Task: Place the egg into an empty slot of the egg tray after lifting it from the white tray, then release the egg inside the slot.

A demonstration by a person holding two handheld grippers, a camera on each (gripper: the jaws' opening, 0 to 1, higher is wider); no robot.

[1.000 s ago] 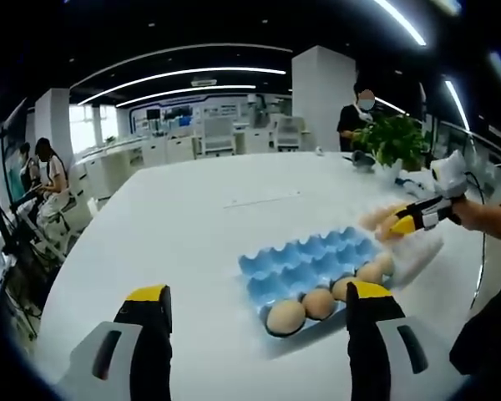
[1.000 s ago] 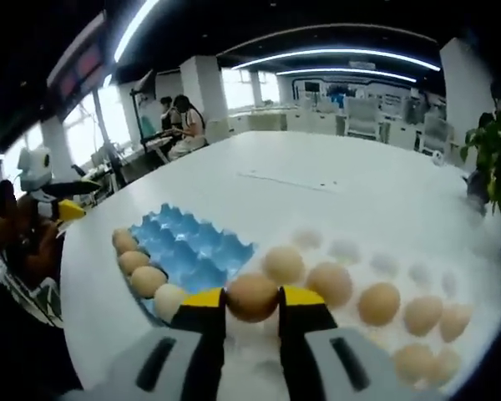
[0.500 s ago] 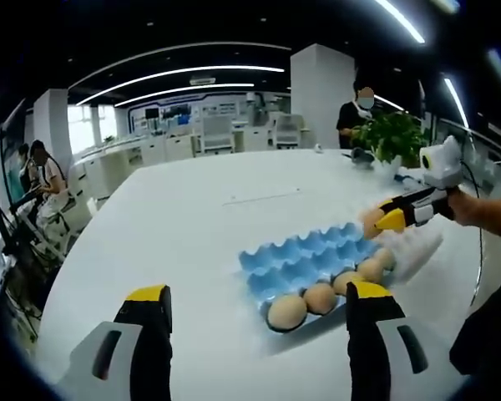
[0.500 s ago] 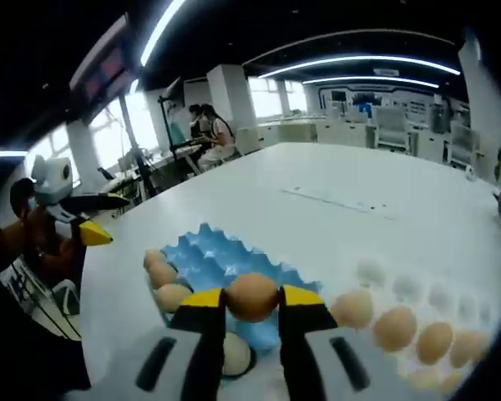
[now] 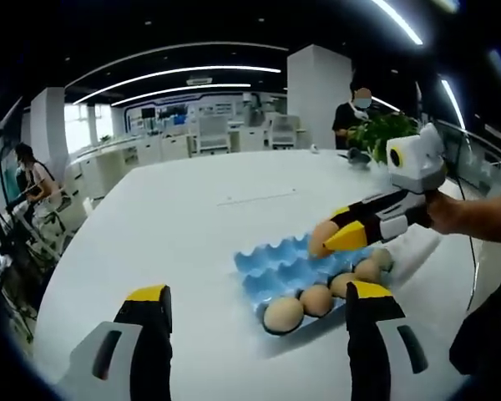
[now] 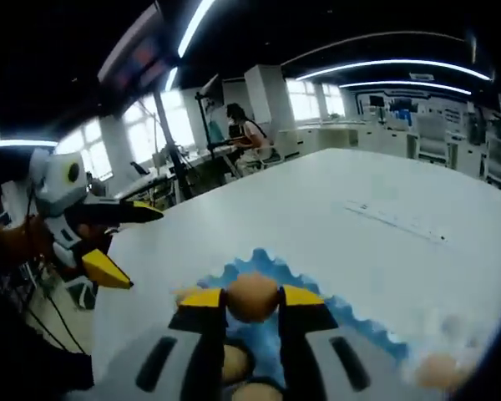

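Our right gripper (image 6: 251,302) clamps the egg (image 6: 251,296) above the blue egg tray (image 6: 351,326); empty slots at 12 o'clock. Left gripper (image 5: 255,313) open, idle.

Grey left gripper (image 5: 254,313), yellow-tipped black jaws, right gripper (image 6: 251,311) alike

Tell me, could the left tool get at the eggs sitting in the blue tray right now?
Probably yes. The left tool is open and empty, and the near row of eggs in the blue tray lies just ahead with nothing between. The right tool, holding an egg, hovers over the tray's farther part.
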